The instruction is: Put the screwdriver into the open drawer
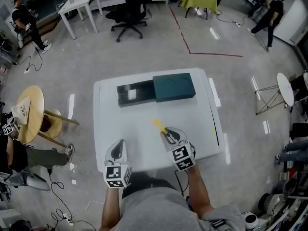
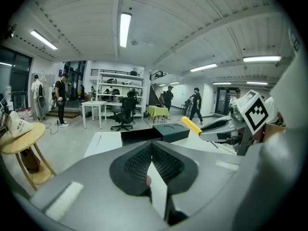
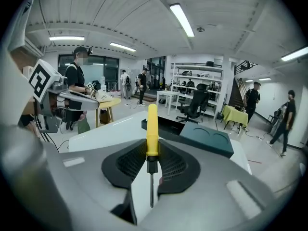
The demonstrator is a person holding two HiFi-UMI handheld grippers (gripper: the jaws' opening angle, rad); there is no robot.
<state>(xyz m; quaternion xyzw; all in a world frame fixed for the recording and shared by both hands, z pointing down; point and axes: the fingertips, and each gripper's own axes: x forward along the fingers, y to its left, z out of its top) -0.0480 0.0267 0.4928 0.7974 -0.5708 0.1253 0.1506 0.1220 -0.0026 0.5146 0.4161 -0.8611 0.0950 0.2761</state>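
Right claw (image 3: pixel 152 150) around yellow-handled, thin-shafted screwdriver (image 3: pixel 152 128)

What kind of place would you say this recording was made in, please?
Most likely an open indoor lab or workshop: a bare grey floor marked with red tape, a black office chair by a white desk, and metal shelving along the far wall.

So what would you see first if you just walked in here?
The yellow screwdriver, pinched in the right hand-held gripper over the white table, with its handle pointing away from the person. Next comes the dark green box at the table's far side, its drawer pulled open to the left. The left hand-held gripper is shut and empty.
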